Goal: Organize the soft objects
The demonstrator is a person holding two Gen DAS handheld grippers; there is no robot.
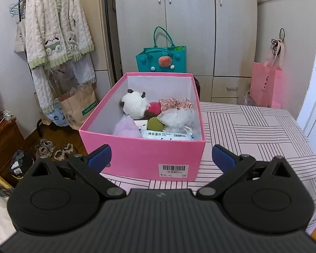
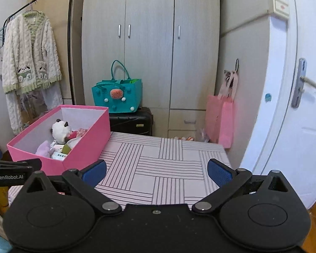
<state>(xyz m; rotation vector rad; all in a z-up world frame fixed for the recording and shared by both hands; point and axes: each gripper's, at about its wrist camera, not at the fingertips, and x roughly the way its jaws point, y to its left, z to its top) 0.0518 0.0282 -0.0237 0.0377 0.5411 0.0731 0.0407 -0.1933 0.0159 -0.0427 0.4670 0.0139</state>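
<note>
Both spread wide and empty, the left hand-held gripper (image 1: 161,158) and right hand-held gripper (image 2: 157,171) face a desk (image 2: 168,168) bare of loose items — so reach for the pink box (image 1: 141,158) at 12 o'clock, gripping its walls gently.

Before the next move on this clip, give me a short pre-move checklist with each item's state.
1. Left tongs open and holding nothing: ok.
2. Right tongs open and holding nothing: ok.
3. Pink box upright on the striped tablecloth, top open: ok.
4. Soft items inside the box, white plush and wet wipes pack among them: ok.
5. Soft items left outside the box on the table: none visible; near edge hidden, so cannot tell.
</note>
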